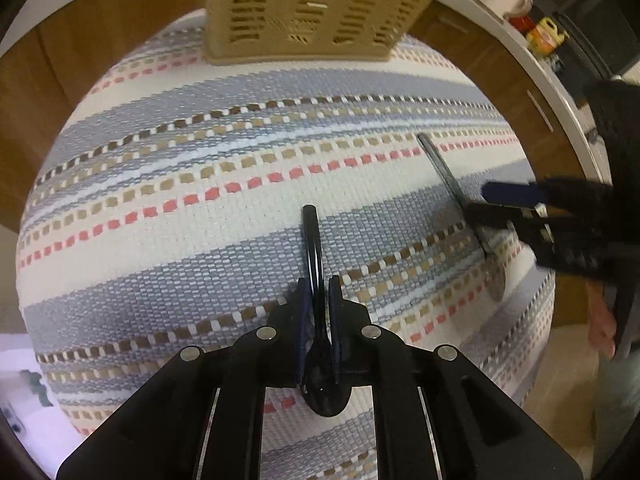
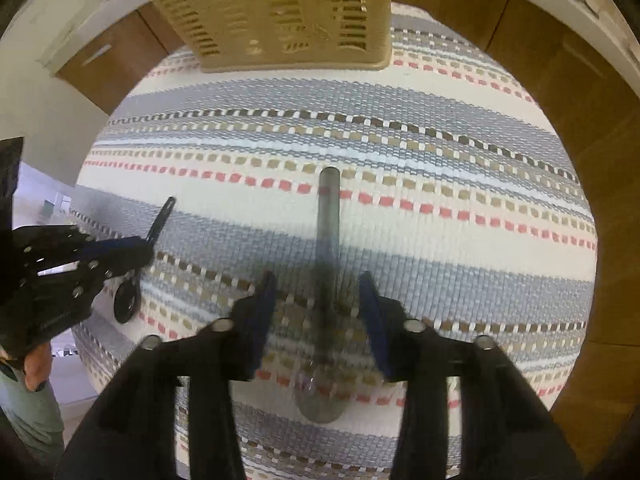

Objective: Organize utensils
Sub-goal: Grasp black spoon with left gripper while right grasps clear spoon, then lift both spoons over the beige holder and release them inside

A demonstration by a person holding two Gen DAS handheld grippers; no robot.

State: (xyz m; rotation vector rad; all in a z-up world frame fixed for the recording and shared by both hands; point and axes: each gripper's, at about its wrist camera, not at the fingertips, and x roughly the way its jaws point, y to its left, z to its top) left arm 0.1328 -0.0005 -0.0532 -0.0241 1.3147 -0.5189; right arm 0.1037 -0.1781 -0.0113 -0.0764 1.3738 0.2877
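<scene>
Left fingers (image 1: pixel 319 300) clenched on glossy black spoon (image 1: pixel 314 240), right fingers (image 2: pixel 320 300) released around dull grey spoon (image 2: pixel 328 240)

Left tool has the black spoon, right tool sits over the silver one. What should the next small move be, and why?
Probably close the right tool on the silver spoon: its fingers stand apart on either side of the handle and do not appear to touch it, and the spoon lies on the striped mat. The left tool is already shut on the black spoon, and the beige basket waits beyond.
</scene>
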